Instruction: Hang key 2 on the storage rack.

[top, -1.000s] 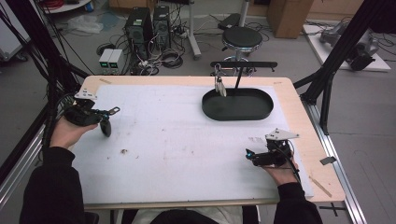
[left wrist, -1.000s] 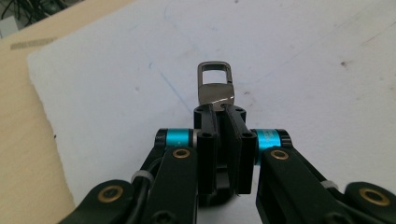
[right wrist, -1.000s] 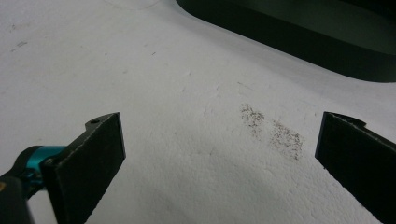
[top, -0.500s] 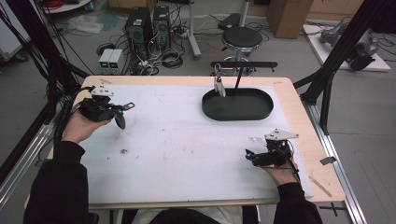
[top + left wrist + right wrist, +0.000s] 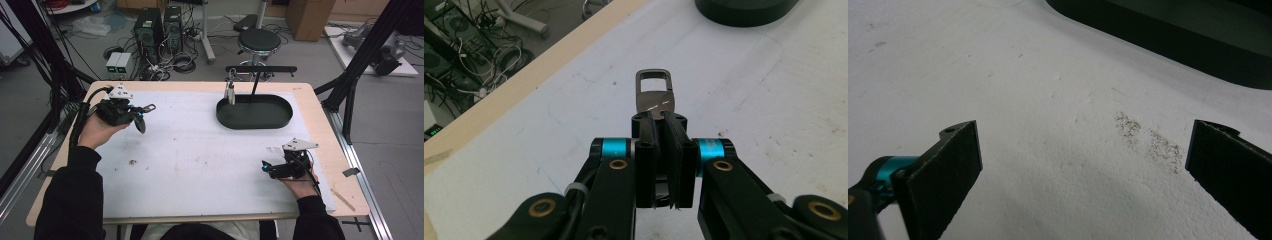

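My left gripper (image 5: 141,113) is held above the white mat (image 5: 200,160) at the far left, jaws pointing right. It is shut on a dark metal clasp (image 5: 654,94), whose loop sticks out beyond the fingertips in the left gripper view (image 5: 659,121). The clasp (image 5: 148,107) glints at the jaw tips in the high view, with a dark part hanging below. My right gripper (image 5: 265,168) rests low near the mat's front right. Its jaws stand wide apart in the right gripper view (image 5: 1083,165), open, with bare mat between them.
A black oval tray (image 5: 255,120) sits at the back right of the mat, its wall showing as a black oval tray (image 5: 1168,47) ahead of the right jaws. A black T-shaped stand (image 5: 260,69) rises from it, with a small metal piece (image 5: 230,92) hanging on its left.
My left hand has carried the clasp to the right and a little higher, farther from the table's left edge. The right hand has stayed put.
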{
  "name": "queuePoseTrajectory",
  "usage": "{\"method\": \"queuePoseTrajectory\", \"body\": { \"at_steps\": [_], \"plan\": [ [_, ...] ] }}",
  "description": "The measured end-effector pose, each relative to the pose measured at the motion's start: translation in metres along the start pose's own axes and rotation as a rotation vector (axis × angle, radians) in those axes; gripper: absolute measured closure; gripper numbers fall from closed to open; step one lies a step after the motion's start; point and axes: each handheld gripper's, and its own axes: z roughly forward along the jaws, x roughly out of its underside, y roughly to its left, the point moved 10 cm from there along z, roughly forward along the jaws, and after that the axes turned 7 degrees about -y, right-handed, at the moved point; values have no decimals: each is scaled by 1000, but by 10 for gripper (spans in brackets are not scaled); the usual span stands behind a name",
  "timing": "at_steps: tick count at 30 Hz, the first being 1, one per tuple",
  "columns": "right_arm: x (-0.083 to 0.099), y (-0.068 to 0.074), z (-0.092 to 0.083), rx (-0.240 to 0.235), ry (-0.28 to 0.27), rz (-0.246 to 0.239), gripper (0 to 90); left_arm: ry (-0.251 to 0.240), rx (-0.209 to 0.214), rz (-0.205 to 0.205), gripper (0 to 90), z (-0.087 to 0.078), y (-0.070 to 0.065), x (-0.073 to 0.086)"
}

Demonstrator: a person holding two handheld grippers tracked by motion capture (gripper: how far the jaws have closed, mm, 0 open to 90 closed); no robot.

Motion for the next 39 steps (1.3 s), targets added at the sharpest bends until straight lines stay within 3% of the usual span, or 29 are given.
{"method": "queuePoseTrajectory", "body": {
  "at_steps": [6, 12, 13, 16, 26, 39],
  "plan": [
    [0, -1, 0, -3, 0, 5, 7, 0, 15, -1, 835, 4, -6, -9],
    [1, -3, -1, 3, 2, 9, 7, -31, 30, 9, 835, 10, -14, -29],
    [2, -3, -1, 5, 1, 13, 7, -41, 57, 4, 835, 14, -18, -38],
    [2, -4, -1, 5, 1, 11, 7, -58, 82, 12, 836, 20, -25, -50],
    [1, -2, 0, -9, -2, 14, 7, -47, 106, 31, 835, 37, -37, -69],
    [-1, -2, -1, -32, -17, 41, 7, -75, 134, 73, 836, 63, -64, -104]
  ]
}}
